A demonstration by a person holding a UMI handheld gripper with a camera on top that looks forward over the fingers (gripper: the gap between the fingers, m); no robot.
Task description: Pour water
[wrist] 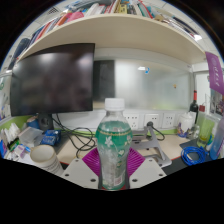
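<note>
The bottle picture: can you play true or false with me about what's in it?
1. The bottle has a white cap. True.
2. The bottle lies on its side. False: it stands upright between the gripper fingers.
3. A dark screen is behind the bottle. True.
4. The bottle's label is red. False: it is green.
5. A shelf of books runs above the desk. True.
</note>
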